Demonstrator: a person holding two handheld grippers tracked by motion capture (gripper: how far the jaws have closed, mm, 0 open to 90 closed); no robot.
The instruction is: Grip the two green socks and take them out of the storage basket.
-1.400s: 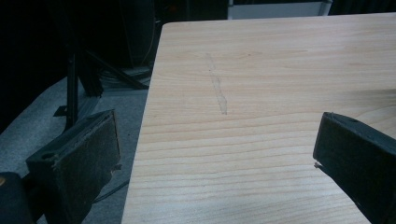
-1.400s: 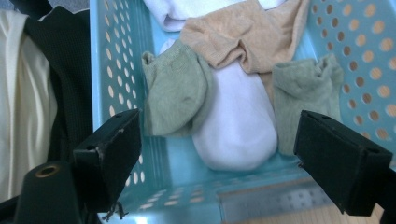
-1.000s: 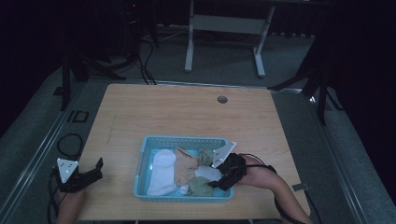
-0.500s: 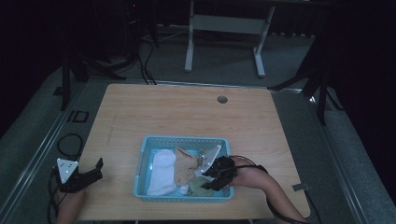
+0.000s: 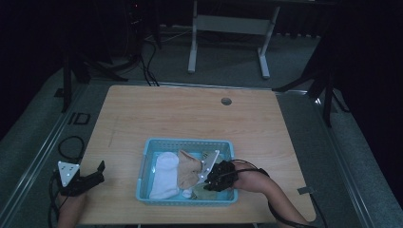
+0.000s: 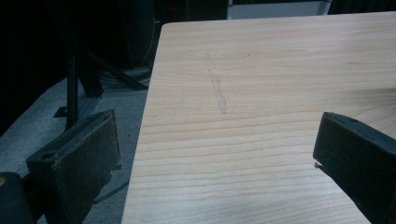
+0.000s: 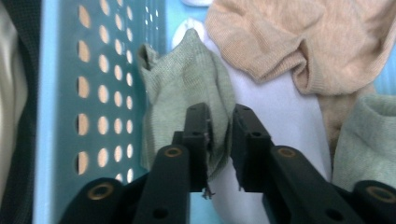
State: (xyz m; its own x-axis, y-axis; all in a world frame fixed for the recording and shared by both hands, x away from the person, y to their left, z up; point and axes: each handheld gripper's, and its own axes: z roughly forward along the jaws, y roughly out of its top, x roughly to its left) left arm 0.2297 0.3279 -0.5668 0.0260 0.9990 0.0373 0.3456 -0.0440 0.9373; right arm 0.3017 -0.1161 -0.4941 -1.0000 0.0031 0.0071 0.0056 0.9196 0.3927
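R gripper (image 7: pixel 219 140) is down in the blue basket (image 5: pixel 147 161), lower centre of the high view, jaws just closed and now pinched onto a fold of the green sock (image 7: pixel 187 79). In the right gripper view the sock sits centre-left, pushed up against the basket's perforated wall, and the pads meet on a ridge of fabric near its lower edge. Same sock shows as a small olive patch at the basket's lower right in the high view (image 5: pixel 205 189), just under the gripper (image 5: pixel 215 179).

Handling, as I'd judge it: thin knit, very light, fully limp, no stiffness, so it will hang and swing once lifted. Not fragile, not slippery; the weave should catch well on the pads. Risk is more a shallow pinch slipping off a single layer, or dragging a neighbour along. A beige sock (image 7: pixel 299 42) lies upper right of that view, touching a white sock (image 7: pixel 275 116) that runs under the jaws, and a 2nd green sock (image 7: pixel 369 144) is at the right edge. Best hold is on a bunched fold or the cuff, where layers double up, approx. where the pads are now.

L gripper (image 5: pixel 83 179) rests at the lower left of the table (image 5: pixel 266 123), well apart from the basket, jaws spread wide w/ nothing between them; bare wood in the left gripper view.
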